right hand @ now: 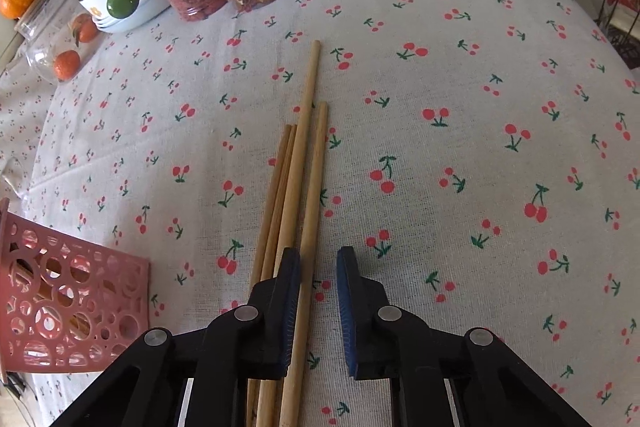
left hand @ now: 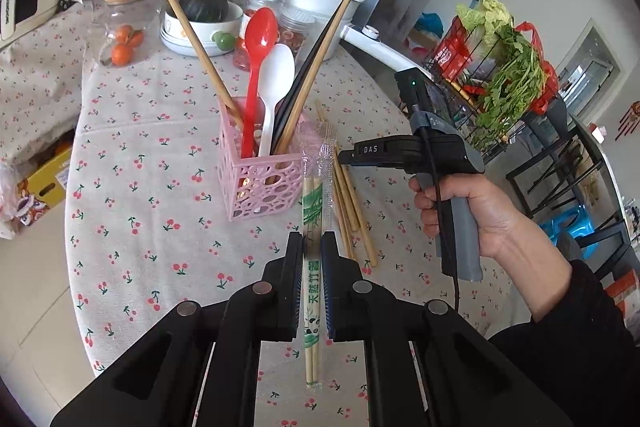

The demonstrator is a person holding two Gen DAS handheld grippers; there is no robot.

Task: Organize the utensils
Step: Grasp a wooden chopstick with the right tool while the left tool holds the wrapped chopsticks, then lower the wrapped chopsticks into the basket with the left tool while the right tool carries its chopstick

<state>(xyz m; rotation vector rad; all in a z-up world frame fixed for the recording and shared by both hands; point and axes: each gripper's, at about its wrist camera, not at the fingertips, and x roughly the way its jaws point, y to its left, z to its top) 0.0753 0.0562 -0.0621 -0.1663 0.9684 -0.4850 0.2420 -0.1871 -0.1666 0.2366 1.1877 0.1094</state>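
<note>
left wrist view: the left gripper point(left hand: 312, 283) clamps a wrapped pair of bamboo chopsticks point(left hand: 314, 227) above the counter point(left hand: 140, 155), just short of the pink utensil basket point(left hand: 262, 167) (already holding spoons and chopsticks). right wrist view: the right gripper point(right hand: 318, 311) straddles one of four loose chopsticks point(right hand: 294, 195) still lying flat, pads not yet pressing.

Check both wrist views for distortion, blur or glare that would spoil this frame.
Left wrist view: strong fisheye bending, dark corners, bright window wash at right; the wrapped chopsticks in the left gripper are sharp. Right wrist view: the tablecloth bulges, the bare chopsticks are crisp, no glare.
</note>
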